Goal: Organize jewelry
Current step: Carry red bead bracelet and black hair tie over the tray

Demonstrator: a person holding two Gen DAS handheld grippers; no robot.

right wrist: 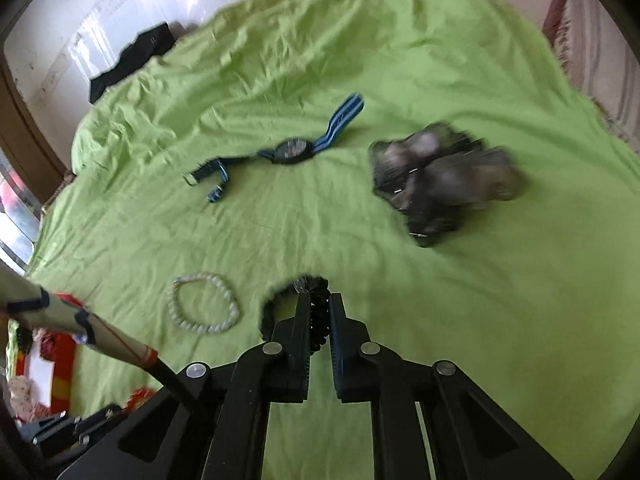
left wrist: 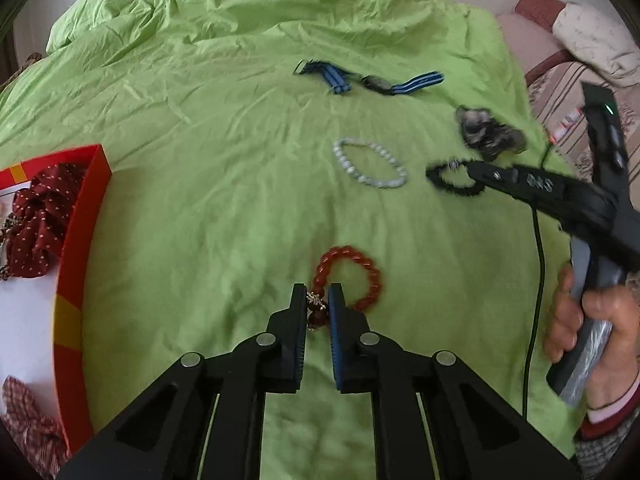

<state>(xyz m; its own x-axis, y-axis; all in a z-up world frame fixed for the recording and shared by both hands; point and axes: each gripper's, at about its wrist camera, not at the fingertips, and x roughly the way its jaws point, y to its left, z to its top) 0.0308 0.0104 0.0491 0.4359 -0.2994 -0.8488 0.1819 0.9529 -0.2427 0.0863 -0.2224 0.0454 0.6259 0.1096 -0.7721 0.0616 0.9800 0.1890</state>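
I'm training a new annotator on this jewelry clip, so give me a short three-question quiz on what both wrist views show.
1. True or false: the left gripper is shut on the red bead bracelet.
2. What is the right gripper shut on? A) the pale bead bracelet B) the black bracelet C) the watch
3. Fill in: the red box stands at the ______ edge of the left wrist view.

Key: 1 true; 2 B; 3 left.
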